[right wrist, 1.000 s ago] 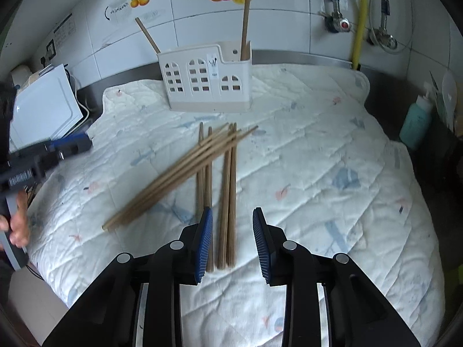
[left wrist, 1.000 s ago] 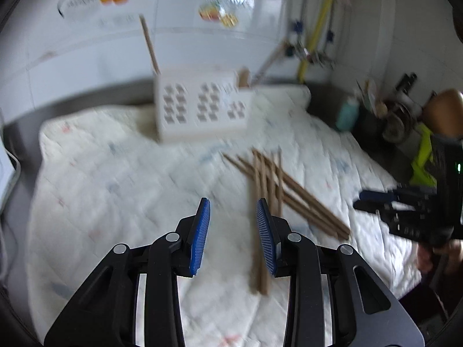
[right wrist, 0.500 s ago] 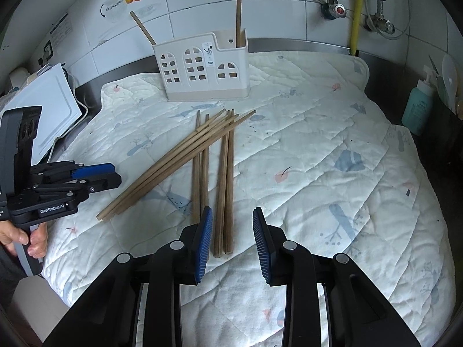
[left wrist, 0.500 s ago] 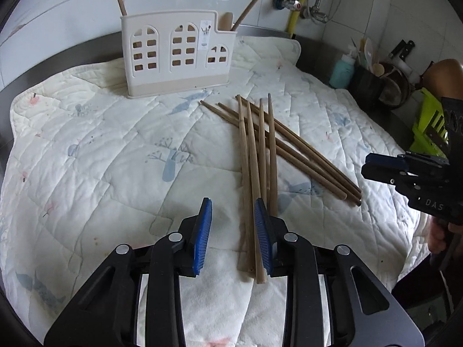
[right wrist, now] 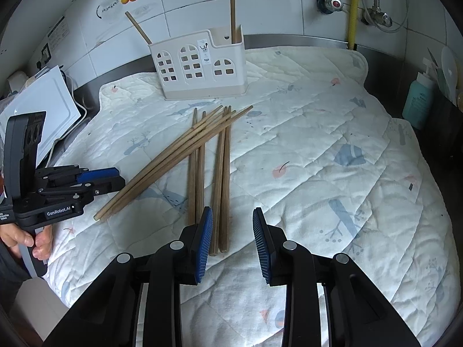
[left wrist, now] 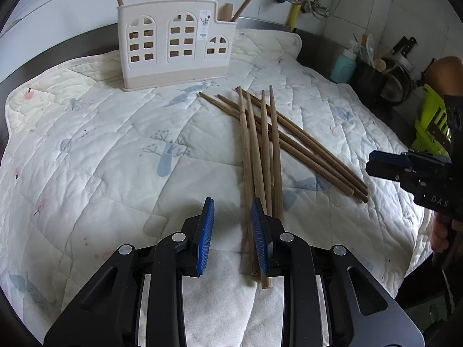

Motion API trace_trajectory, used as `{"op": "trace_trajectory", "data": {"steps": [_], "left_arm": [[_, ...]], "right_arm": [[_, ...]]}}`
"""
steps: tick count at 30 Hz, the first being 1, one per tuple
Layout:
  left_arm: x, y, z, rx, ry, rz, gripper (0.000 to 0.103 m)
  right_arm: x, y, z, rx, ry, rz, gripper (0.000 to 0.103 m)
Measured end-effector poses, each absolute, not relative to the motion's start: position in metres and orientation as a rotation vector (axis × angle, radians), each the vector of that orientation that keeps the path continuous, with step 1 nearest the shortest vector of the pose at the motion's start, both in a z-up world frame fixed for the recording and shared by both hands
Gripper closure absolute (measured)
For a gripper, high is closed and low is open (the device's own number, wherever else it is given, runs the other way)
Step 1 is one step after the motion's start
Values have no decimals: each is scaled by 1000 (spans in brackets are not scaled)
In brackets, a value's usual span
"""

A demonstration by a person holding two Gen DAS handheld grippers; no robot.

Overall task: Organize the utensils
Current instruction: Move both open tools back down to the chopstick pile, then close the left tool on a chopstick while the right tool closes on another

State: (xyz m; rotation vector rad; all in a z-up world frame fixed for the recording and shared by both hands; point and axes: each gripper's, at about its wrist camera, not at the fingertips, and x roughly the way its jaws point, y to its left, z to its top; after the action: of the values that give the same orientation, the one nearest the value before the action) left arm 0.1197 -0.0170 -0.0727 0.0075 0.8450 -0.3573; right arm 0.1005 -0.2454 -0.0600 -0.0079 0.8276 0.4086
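We see matt wooden chopsticks point(left wrist: 262, 150) on a soft quilted cloth mat point(left wrist: 101, 150), a smooth cream plastic holder point(left wrist: 173, 46), and glossy wall tiles point(right wrist: 275, 5).

Eight loose chopsticks point(right wrist: 196, 156), one holder point(right wrist: 199, 66)

My left gripper point(left wrist: 232, 228) fingers point(left wrist: 206, 228) are closing over bare quilt point(left wrist: 115, 150); chopsticks point(left wrist: 257, 156) lie at one o'clock, white holder point(left wrist: 173, 49) at eleven.
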Motion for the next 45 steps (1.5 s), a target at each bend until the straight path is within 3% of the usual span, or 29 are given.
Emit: {"op": "trace_trajectory", "data": {"steps": [7,9,18,27,39,45], "left_arm": [[117,-29,-76,41,855,-382,79],[117,-33,-76,58,855,-381,86],[123,-35,-78,47,880,-341,91],[132,-41,-77,55,915,-324,91],[131,-42,-78,40,911,-303,92],[132,-39,-78,28,910,-316,92]], "right_arm": [[101,-244,-62,-9,832,410,75],[101,-244,-64,-8,836,410,75],[104,-245,-71,-1,852,402,75],[111,-238,-78,-18,874,401,85],[114,-218,-84,-150,867,373,88],[114,-221,-83,-141,858,361,96]]}}
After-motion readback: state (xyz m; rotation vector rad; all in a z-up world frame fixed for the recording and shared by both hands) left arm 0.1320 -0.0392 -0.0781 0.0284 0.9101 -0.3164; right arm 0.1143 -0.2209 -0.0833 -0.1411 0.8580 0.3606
